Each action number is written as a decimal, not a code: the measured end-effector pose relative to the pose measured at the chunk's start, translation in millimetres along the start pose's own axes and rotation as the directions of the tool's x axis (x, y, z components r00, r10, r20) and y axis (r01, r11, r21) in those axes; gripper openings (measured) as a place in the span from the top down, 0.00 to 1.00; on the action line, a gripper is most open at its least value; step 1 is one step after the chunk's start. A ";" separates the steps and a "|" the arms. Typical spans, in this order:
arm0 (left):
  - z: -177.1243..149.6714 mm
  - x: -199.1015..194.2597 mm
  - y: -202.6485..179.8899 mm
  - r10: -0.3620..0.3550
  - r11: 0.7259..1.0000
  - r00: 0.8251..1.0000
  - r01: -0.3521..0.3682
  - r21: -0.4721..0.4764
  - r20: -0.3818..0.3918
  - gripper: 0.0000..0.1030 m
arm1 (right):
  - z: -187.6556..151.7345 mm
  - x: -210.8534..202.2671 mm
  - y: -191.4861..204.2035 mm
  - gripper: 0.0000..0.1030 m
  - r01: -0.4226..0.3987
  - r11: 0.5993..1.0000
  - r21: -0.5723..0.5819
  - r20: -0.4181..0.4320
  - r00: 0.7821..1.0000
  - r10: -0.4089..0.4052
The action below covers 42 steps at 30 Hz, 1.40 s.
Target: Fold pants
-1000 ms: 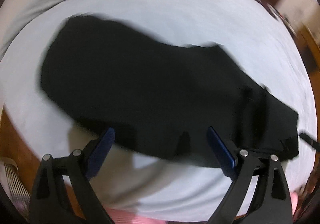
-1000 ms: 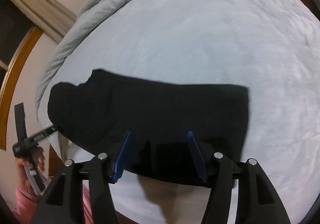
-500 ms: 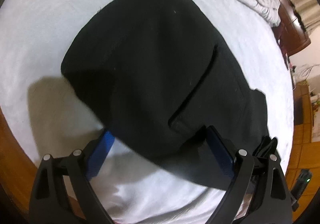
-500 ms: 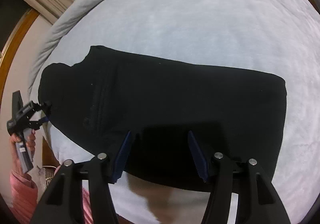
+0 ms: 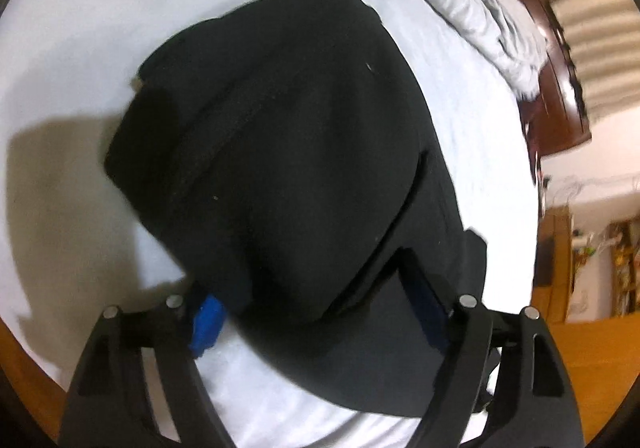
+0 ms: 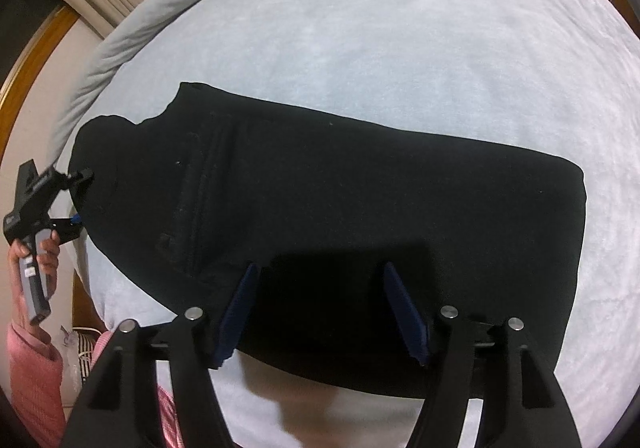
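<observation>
Two grippers, one pair of black pants [image 6: 340, 215], lying folded lengthwise in a long band across the pale bed sheet [image 6: 400, 47], close to the near edge of the bed. One end sits at the bed's left edge in my right view, the other end is a squared-off fold on the right.

Left gripper [image 5: 316, 308]: straddling the corner of the pants at that left end. Fingers apart, and they have just been closing in; cloth is between them, but I can't see the pads pressing on it, so I'd call it not gripped yet. Blue pad [image 5: 206, 322] on one side is clear of the fabric, the other is half lost against the black. From the right view that same gripper [image 6: 76, 199] sits right at the pants' end, with my hand [image 6: 34, 260] and pink sleeve [image 6: 32, 376] behind it.

Right gripper [image 6: 320, 312]: over the near long edge around mid-length, fingers apart and just been opening, nothing clamped. Cloth lies under and between them.

Step, as I read it: pick up both layers at this end and along the near edge, then carry the end across for the next fold.

Doing it well:
- get the lower pad under all layers before closing, otherwise only the top layer lifts
- bite at the edge, not deep in
- lift both hands together so the band stays flat
- watch the sheet, it's soft and could get pinched in too

Grey duvet [image 6: 132, 27] is bunched at the far side, well clear.
</observation>
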<state>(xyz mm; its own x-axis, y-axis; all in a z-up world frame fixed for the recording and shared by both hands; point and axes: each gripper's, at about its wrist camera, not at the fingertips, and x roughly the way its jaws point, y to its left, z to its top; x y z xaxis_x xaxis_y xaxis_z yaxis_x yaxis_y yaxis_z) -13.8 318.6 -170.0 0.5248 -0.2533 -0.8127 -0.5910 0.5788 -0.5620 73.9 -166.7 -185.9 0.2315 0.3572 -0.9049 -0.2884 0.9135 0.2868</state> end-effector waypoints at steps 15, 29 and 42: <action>-33.3 -47.8 -93.9 -0.025 0.945 0.980 -0.041 0.324 0.197 0.71 | -3.9 -7.2 -7.0 0.35 -0.035 0.999 0.015 0.014 0.999 0.035; -127.7 -12.7 -218.2 0.002 0.668 0.986 -0.127 0.733 0.168 0.70 | -3.2 -25.3 -32.2 0.35 -0.015 0.998 0.062 0.043 0.999 0.013; -189.3 36.9 -248.4 0.097 0.526 0.995 -0.061 0.848 0.011 0.58 | 1.5 -25.0 -48.0 0.35 -0.015 0.996 0.085 0.040 0.999 0.011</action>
<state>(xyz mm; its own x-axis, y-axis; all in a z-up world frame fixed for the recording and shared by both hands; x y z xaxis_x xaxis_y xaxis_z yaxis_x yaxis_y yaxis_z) 36.4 18.7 -89.5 0.4721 -0.1872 -0.8614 0.1769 0.9774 -0.1155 83.4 -219.2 -176.5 0.2653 0.3751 -0.8882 -0.2114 0.9214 0.3259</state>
